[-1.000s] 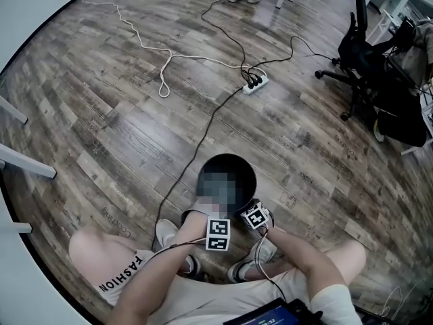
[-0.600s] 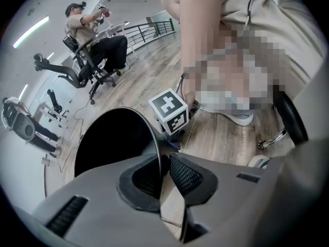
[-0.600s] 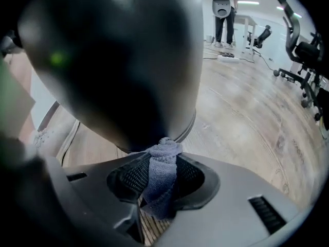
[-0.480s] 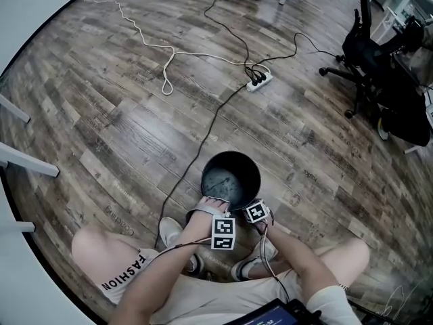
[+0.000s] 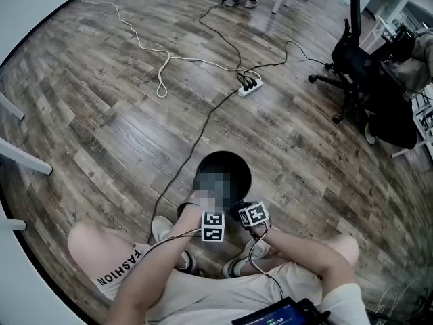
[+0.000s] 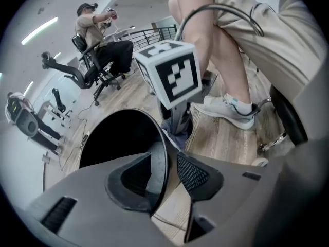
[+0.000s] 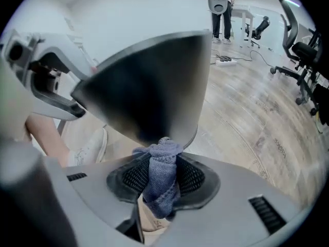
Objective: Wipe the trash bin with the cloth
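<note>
At round bin (image 5: 238,164): right gripper (image 7: 162,164) clenches knitted cloth (image 7: 163,189); left gripper (image 6: 169,169) opening astride rim (image 6: 163,148).

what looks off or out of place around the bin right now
Nothing is spilled or damaged. The trash bin looks upright on the wood floor. The only untidy thing is a black cable trailing past it to a power strip beyond.
</note>
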{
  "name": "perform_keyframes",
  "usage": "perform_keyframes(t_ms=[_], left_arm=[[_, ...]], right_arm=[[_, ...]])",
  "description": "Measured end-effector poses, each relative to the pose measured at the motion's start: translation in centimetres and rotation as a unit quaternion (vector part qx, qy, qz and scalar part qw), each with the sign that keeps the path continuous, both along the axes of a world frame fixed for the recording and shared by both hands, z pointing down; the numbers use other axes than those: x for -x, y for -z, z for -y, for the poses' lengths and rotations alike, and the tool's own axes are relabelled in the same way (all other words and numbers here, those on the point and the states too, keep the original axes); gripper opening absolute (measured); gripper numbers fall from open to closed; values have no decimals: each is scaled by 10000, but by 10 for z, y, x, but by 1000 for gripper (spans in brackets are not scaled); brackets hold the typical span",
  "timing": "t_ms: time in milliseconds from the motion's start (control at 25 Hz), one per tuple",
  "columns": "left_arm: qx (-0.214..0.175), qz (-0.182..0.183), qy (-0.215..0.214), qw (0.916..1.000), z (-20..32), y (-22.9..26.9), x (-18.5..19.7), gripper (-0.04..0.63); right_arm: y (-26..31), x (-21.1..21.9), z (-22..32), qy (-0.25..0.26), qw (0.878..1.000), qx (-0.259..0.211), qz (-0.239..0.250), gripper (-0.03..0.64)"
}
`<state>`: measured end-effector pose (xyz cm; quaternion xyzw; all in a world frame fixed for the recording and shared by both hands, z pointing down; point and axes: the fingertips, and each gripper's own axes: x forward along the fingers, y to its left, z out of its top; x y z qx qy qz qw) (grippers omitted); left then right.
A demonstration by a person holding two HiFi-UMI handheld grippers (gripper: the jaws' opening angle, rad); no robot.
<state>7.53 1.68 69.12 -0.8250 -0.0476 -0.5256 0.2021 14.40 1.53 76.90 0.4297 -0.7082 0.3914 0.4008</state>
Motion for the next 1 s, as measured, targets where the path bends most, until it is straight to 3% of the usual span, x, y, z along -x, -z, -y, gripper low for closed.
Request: perform_keyframes(t_ms=[200,440,680,1000], left_arm=[[-104,456,-133,9988,13,-11,25,152],[-306,515,-264,9979,15,-14,27,138],[-457,472,-387,9971,6,-13,15,106],[-398,290,-293,9984,1,-11,-2,69]], right_arm=[[59,11,-3,64,9991,-223,345,126],[100,11,3,-73,9973,-453,574,126],[89,7,6,-173,9972,-477,554,126],[30,10,15,614,9935,-933,204,126]])
